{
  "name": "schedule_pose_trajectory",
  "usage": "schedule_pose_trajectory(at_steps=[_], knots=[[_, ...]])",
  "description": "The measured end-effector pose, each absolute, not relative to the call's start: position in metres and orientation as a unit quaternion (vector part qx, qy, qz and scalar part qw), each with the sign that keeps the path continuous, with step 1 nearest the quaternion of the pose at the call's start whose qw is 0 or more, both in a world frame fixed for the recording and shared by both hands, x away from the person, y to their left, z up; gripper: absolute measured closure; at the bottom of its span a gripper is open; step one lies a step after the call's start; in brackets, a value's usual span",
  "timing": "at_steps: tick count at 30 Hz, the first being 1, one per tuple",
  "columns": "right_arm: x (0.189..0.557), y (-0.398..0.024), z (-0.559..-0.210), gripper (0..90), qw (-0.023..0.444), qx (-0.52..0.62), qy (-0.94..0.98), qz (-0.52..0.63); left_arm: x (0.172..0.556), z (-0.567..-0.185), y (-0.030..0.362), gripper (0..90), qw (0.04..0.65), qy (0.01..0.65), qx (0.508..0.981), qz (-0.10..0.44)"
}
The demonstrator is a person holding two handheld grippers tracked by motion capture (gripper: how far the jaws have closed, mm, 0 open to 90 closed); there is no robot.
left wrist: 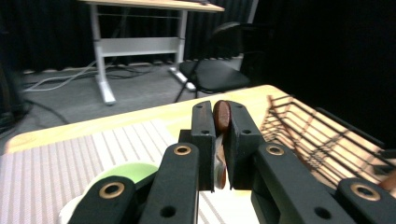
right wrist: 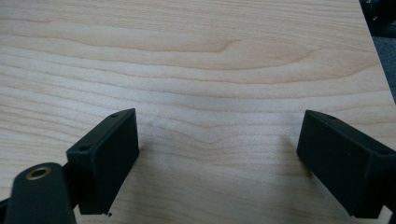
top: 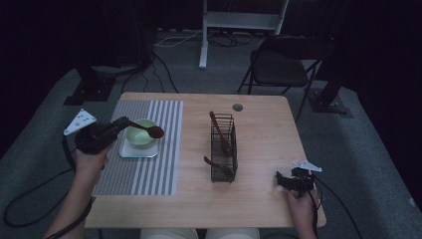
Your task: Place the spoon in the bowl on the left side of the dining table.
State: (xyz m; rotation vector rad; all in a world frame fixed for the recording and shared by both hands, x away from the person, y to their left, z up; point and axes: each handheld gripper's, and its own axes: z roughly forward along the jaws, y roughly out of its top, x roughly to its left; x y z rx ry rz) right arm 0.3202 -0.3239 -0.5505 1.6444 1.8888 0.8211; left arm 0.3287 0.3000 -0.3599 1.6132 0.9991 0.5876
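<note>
Jaws of the left gripper [left wrist: 218,140] clenched on a dark brown wooden spoon [top: 147,129]; in the left gripper view the spoon's handle sits pinched between the two black pads, its reddish end poking up past their tips. From the high view the left gripper [top: 122,123] lies over the left part of the table [top: 259,199], pointing right, with the spoon reaching out level from it. Spoon's rounded head hangs over the right rim of a pale green bowl [top: 138,135]; whether it touches the rim I cannot tell. Bowl stands on a small white square plate [top: 125,153], which lies on a grey-and-white striped mat [top: 149,179].

Right gripper [top: 279,179] rests near the table's right front corner, well apart from the bowl. Its jaws are released: the right gripper view shows both pads spread wide over bare wood with nothing between them [right wrist: 219,154].

Black wire basket [top: 223,149] stands near the middle of the table, between the two grippers. Two more brown utensils in it: one leaning up out of the far end, another sticking out low on the basket's left side. Same basket shows at the right edge of the left gripper view [left wrist: 317,135].
</note>
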Motion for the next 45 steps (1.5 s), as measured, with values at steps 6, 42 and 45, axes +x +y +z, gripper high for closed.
schedule_pose_trajectory(at_steps=[6,42,45], knots=[[0.32,-0.324,-0.55,12.1,0.25,0.604,0.695,0.301,0.333,-0.382,0.323,83.3,0.539,0.465,0.652,0.26],[0.32,-0.324,-0.55,12.1,0.25,0.603,0.695,0.301,0.345,-0.47,0.331,83.0,0.522,0.577,0.585,0.229],[0.32,-0.324,-0.55,12.1,0.25,0.603,0.695,0.301,0.344,-0.475,0.332,83.0,0.52,0.585,0.581,0.225]])
